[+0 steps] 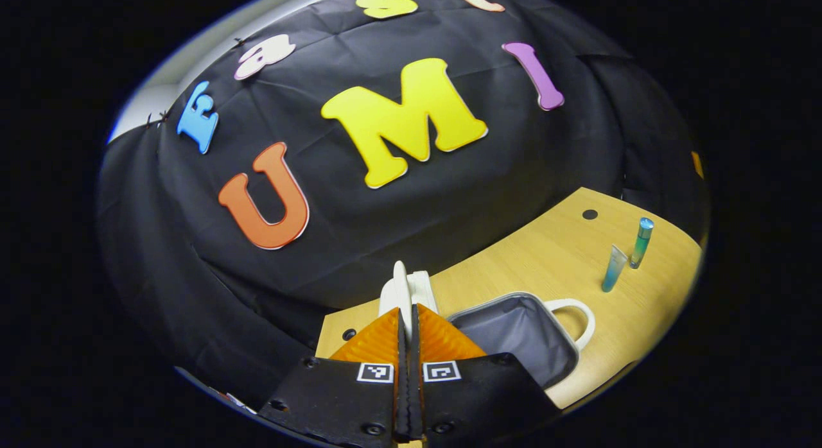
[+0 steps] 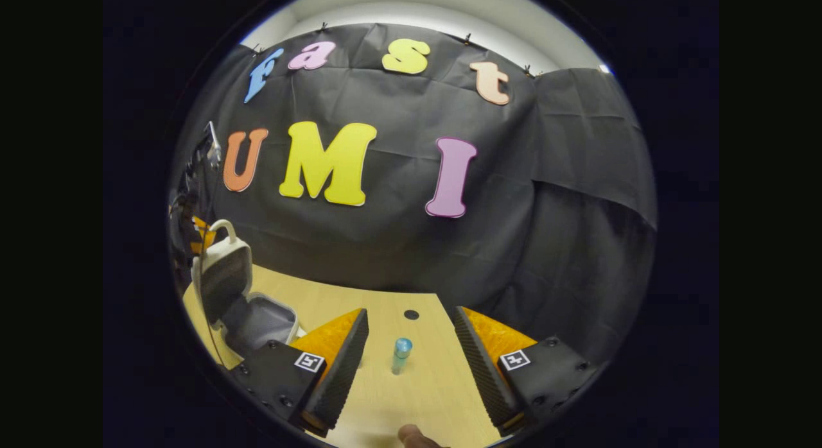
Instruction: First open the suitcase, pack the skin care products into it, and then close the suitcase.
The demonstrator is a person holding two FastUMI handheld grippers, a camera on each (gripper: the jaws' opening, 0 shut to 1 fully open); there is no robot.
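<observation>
- Grey-lined suitcase lies open, lower centre of left gripper view.
- Left hand-held gripper is pinched on its white lid.
- Right hand-held gripper gapes wide, empty, around a teal bottle standing on the desk.
- No readable labels.

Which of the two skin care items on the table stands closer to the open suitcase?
The flat tube, the shorter one. It stands on the table between the suitcase and the taller round bottle, which has a blue cap.
</observation>
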